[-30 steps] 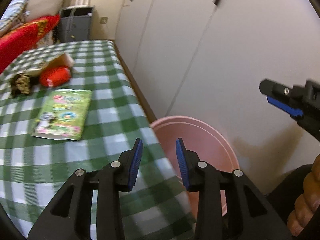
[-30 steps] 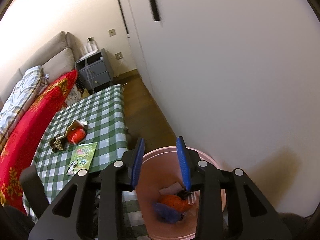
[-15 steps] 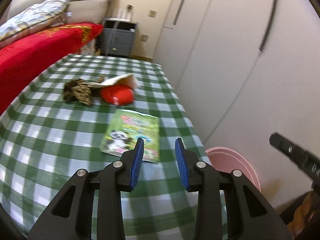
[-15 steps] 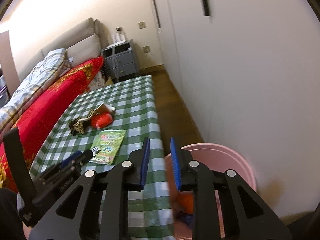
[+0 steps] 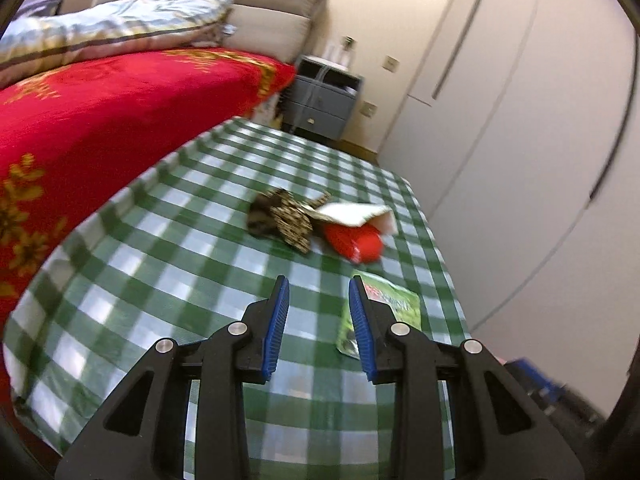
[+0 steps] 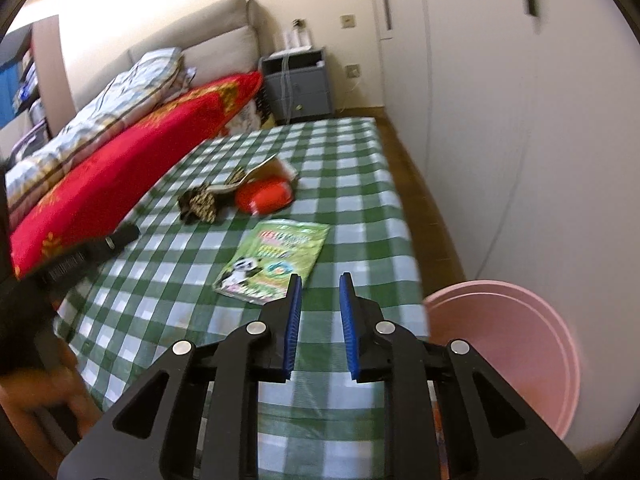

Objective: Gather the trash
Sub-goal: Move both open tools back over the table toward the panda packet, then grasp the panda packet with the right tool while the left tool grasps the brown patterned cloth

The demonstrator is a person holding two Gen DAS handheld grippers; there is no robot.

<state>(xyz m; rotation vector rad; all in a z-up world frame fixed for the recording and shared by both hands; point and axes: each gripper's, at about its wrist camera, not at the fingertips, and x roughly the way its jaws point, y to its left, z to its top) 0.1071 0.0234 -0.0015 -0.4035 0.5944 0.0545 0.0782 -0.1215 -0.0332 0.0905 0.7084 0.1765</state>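
Observation:
On the green checked table [image 5: 168, 264] lie a green snack packet with a panda [image 6: 274, 260], a red wrapper [image 6: 266, 197] under a white torn packet [image 5: 352, 214], and a dark patterned wrapper [image 5: 286, 220]. The green packet [image 5: 394, 308] shows just right of my left gripper [image 5: 318, 294], which is open and empty above the table. My right gripper [image 6: 320, 292] is open and empty, just short of the green packet. The pink bucket [image 6: 532, 344] stands on the floor at the table's right end. The left gripper also shows in the right wrist view [image 6: 92, 252].
A bed with a red blanket [image 5: 100, 104] runs along the table's left side. White wardrobe doors [image 6: 520, 120] stand close on the right, with a narrow strip of wood floor [image 6: 424, 200] between. A grey nightstand [image 6: 298, 84] is at the far end.
Both grippers have swung left from the bucket toward the table. The right gripper narrowed, then opened a little; it now faces the green packet. The left one now looks at the wrappers.

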